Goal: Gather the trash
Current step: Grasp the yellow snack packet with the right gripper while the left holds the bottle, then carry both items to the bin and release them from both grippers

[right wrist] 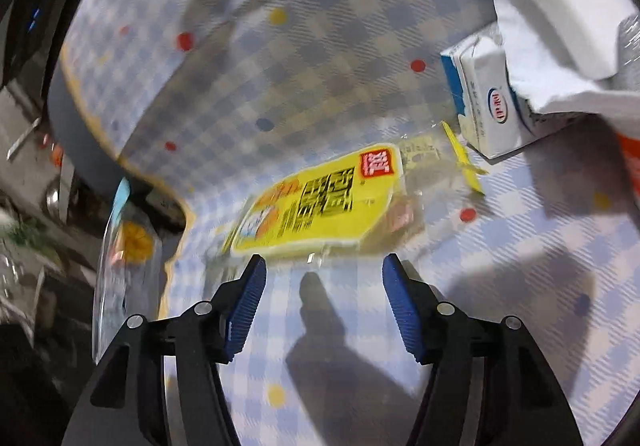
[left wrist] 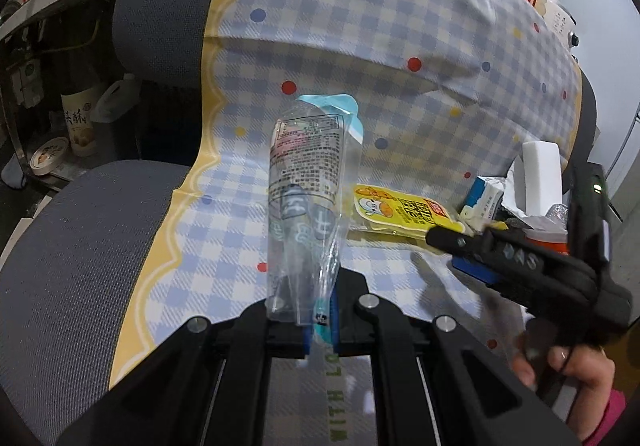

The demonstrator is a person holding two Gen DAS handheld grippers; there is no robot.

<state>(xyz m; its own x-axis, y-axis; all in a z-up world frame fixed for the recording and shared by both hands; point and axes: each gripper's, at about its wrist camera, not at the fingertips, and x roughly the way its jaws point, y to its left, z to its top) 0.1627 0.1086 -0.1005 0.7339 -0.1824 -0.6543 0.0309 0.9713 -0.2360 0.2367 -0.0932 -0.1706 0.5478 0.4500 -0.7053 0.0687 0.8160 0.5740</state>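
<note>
Left wrist view: left tongs (left wrist: 316, 320) clamped a clear plastic wrapper (left wrist: 306, 201), limp and light, left of the yellow snack packet (left wrist: 404, 211). Right wrist view: right tongs (right wrist: 324, 306) stood apart just short of that slippery, flimsy packet (right wrist: 320, 205); pinching its near edge seemed best.

left gripper (left wrist: 320, 310) jaws clamped together near the lens, pointing forward; right gripper (right wrist: 324, 278) jaws spread wide, angled down, person's right hand (left wrist: 560, 362) on its handle

Blue-and-white checked cloth (left wrist: 400, 45) with red, yellow, blue dots and yellow scalloped border; grey chair (left wrist: 80, 246); yellow snack packet (right wrist: 320, 201) with black print; blue-white carton (right wrist: 484, 105).
</note>
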